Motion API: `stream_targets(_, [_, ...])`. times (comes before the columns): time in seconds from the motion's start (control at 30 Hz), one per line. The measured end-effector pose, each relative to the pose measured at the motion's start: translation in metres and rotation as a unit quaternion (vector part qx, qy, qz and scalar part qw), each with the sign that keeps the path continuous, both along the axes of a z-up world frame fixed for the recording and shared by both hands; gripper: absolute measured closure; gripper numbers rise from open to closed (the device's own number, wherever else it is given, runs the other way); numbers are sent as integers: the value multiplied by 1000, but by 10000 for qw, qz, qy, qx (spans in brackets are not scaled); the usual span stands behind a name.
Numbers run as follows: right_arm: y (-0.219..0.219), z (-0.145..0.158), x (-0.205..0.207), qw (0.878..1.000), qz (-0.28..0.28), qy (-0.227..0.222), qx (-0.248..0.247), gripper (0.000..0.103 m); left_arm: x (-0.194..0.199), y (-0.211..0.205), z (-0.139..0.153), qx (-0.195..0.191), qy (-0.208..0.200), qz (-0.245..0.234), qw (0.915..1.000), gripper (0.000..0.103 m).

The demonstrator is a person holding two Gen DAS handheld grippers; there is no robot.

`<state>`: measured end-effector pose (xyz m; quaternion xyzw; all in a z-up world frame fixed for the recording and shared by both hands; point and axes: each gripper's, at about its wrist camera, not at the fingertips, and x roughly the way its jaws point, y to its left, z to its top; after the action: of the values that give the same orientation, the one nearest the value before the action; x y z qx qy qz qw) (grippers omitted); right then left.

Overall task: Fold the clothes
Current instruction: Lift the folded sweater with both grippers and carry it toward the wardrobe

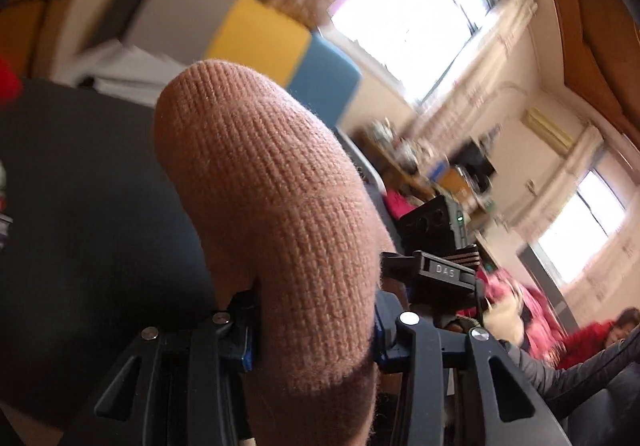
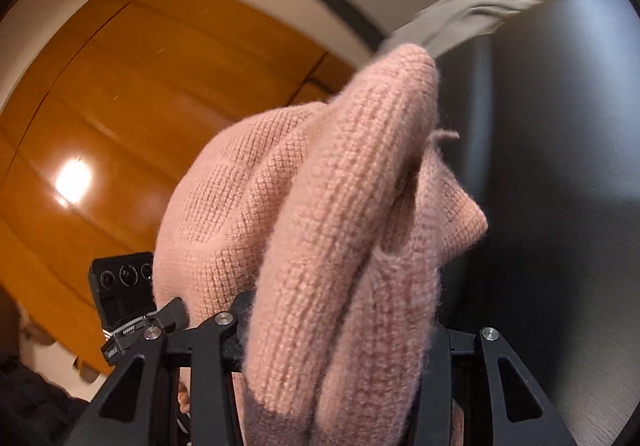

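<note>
Around: dark grey bench behind knit; yellow and blue wall panels, bright windows, blurred room clutter at right. Right view: orange wooden door, grey cloth draped over bench edge. Pink ribbed knit garment bulging up, blocking most of both views. Left claw clamped on knit, fabric wedged between fingers. Right claw likewise gripping bunched folds of same pink knit, raised off bench
</note>
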<state>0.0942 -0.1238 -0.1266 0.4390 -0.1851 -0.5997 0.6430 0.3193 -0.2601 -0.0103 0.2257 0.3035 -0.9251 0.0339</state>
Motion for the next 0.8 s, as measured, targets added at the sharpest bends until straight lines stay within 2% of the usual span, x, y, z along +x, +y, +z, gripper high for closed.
stream_targets(0.07, [-37,26,11,9989,379,186,-218,58,30,-12,23,-215,219,404,9987,62])
stream_targets(0.17, [-93,66,27,9930,945,463,-544,58,77,-31,62,-622,587,1063,9907,62])
stream_targets(0.33, [-210,146,69,9703,1927,1063,-999,58,154,-79,117,-1189,1003,2292,9609,62])
stream_targets(0.43, [-287,184,101,9559,2400,1381,-976,58,189,-126,134,-1034,1034,2928,9449,61])
stream_targets(0.5, [-341,201,123,9466,2652,1634,-832,58,208,-162,134,-833,917,3335,9346,61])
stream_targets(0.57, [-381,201,138,9400,2759,1920,-584,58,223,-208,113,-375,566,3718,9258,61])
stream_targets(0.67, [-444,160,147,9373,2758,2089,425,58,234,-261,65,473,91,3967,9167,61])
stream_targets(0.73, [-458,130,139,9425,2669,1853,788,57,246,-275,45,767,289,3934,9157,60])
stream_targets(0.8, [-448,118,127,9519,2643,1440,581,57,252,-275,48,807,575,3818,9189,61])
